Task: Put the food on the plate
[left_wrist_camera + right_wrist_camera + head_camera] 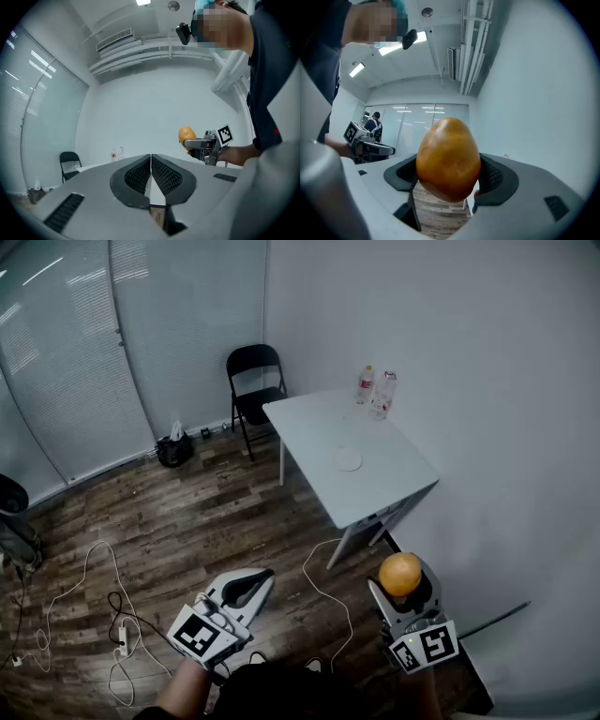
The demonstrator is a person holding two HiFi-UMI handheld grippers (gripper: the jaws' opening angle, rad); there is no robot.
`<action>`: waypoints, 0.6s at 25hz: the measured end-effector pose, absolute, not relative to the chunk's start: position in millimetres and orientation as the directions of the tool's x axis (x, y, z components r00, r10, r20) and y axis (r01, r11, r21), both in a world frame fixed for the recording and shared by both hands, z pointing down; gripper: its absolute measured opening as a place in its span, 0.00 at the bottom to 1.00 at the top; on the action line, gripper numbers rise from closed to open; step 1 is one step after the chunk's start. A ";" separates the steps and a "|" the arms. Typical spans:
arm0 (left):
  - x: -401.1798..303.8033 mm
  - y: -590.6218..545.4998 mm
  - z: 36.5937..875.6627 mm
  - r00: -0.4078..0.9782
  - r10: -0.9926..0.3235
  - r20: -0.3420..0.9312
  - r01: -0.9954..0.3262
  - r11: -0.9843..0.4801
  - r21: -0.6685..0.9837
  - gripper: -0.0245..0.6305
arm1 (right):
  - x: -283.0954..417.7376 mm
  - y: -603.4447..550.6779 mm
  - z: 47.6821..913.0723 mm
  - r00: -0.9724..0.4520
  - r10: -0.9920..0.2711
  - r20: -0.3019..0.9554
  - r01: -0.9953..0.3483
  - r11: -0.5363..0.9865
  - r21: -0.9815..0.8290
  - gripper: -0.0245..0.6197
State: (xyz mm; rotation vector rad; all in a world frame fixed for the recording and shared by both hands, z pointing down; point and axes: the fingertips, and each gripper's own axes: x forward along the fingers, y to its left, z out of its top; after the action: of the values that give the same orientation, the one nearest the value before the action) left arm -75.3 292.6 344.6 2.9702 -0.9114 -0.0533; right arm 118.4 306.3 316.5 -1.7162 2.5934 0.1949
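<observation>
Head view: the right gripper [403, 587] is clamped on an orange-yellow fruit [400, 570], held low at the right over the wood floor [187, 521]. The left gripper [265, 576] is beside it at the left, jaws together with nothing in them. The white table [394, 479] stands well ahead of both, against the wall. A small plate [348, 459] lies near its middle, and two bottles [375, 390] stand at its far end. The fruit is well apart from the plate. A black chair [255, 381] stands beyond the table, and cables [103, 615] trail over the floor at the left.

Left gripper view: the jaws meet along their length, empty. Past them the right gripper holds the fruit up in the air, a hand behind it. The chair and bottles show small at the left.

Right gripper view: the fruit fills the gap, both pads pressed to its sides. The left gripper shows at the far left.
</observation>
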 end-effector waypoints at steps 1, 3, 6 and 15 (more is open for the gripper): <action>-75.8 291.3 345.1 0.827 -0.561 -0.024 -0.560 -0.827 0.044 0.07 | 117.1 305.1 316.5 -0.395 -0.914 -0.092 -0.918 0.387 0.092 0.61; -77.1 289.5 346.0 0.827 -0.561 -0.026 -0.560 -0.827 0.045 0.07 | 114.5 303.3 316.6 -0.397 -0.913 -0.093 -0.917 0.389 0.095 0.61; -79.3 289.7 347.0 0.828 -0.560 -0.025 -0.558 -0.828 0.044 0.07 | 111.7 303.2 317.4 -0.395 -0.914 -0.091 -0.917 0.387 0.098 0.61; -87.4 289.0 348.9 0.831 -0.555 -0.026 -0.554 -0.831 0.056 0.07 | 99.7 301.1 315.5 -0.397 -0.912 -0.099 -0.916 0.387 0.105 0.61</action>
State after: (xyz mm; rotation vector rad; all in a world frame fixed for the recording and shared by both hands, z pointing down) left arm -87.4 289.0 348.9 2.9622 -0.8975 -0.0637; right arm 99.7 301.1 315.5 -1.7108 2.5955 0.2229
